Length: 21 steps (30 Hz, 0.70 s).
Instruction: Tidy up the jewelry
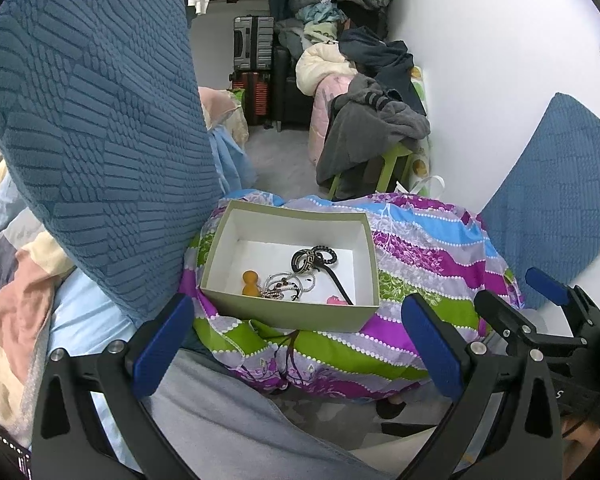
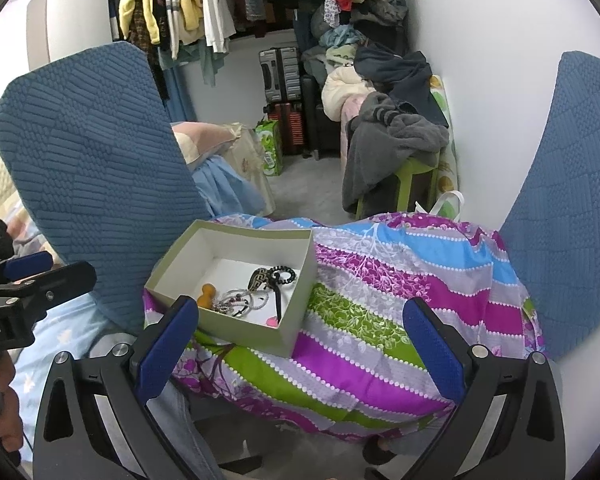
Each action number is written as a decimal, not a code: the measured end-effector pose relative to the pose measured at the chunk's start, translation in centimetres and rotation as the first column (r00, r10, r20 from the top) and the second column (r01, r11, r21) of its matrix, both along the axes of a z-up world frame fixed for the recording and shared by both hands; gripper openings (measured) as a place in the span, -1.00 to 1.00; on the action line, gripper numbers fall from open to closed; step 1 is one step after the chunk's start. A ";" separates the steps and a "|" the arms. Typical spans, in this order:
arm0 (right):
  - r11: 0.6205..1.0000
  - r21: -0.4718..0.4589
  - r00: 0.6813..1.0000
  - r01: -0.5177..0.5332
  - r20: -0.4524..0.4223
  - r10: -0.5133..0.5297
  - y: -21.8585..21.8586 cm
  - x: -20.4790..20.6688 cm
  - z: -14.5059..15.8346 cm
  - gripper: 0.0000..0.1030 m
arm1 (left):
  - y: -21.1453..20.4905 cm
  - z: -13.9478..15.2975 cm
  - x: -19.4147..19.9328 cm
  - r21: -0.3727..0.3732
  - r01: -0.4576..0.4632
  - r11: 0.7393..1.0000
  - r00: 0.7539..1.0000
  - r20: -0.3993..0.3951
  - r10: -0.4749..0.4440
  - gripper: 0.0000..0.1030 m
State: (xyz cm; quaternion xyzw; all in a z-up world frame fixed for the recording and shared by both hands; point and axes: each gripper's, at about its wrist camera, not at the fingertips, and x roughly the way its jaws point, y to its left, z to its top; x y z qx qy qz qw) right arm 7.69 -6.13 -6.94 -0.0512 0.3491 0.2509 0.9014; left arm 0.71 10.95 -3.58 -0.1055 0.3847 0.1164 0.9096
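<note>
Blue-padded fingers of the left gripper [image 1: 298, 346] are seen spread wide apart at the bottom of the left wrist view, with nothing held between them and nothing touched. Likewise, the right gripper [image 2: 300, 346] is held fully open and empty, its pads hanging above the striped floral cloth [image 2: 400, 280]. Each gripper is caught at the edge of the other's view, so the two are held side by side, both pointed forward and slightly downward toward the box [image 1: 288, 314].

An open, pale green cardboard box with a white inside is rested on the cloth, ahead of both grippers and apart from them. Inside it, the jewelry is gathered: a black patterned bangle [image 1: 305, 263], a tangle of beaded bracelets [image 1: 288, 286], an amber figure [image 1: 251, 283], a black strap [image 1: 340, 286] and a small pink piece [image 1: 336, 301]. Blue textured cushions [image 1: 96, 128] are seen on both sides of the cloth.
</note>
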 end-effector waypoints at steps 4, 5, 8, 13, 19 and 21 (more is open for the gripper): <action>1.000 -0.004 1.000 -0.004 -0.002 0.004 0.1 -0.1 -0.1 1.00 | 0.0 0.1 0.0 -0.008 0.002 1.000 1.000 0.001 -0.002 1.00; 1.000 -0.003 1.000 -0.003 0.002 0.003 0.1 -0.1 -0.1 1.00 | -0.1 0.1 0.0 -0.009 0.003 1.000 1.000 0.001 -0.003 0.99; 1.000 -0.005 1.000 -0.003 0.005 0.003 0.4 -0.1 -0.2 1.00 | -0.2 0.1 0.0 -0.009 0.005 1.000 1.000 0.000 -0.005 0.99; 1.000 -0.008 1.000 -0.006 0.006 0.006 0.6 -0.3 -0.4 1.00 | 0.0 0.3 -0.1 -0.009 0.000 1.000 1.000 0.003 0.000 0.99; 1.000 0.000 1.000 -0.006 0.004 0.006 0.5 -0.3 -0.3 1.00 | 0.6 0.2 -0.2 -0.010 -0.006 1.000 1.000 0.005 0.006 0.99; 1.000 -0.004 1.000 -0.006 0.008 0.006 0.5 -0.3 -0.3 1.00 | 0.5 0.2 -0.2 -0.006 -0.006 1.000 1.000 0.006 0.006 0.99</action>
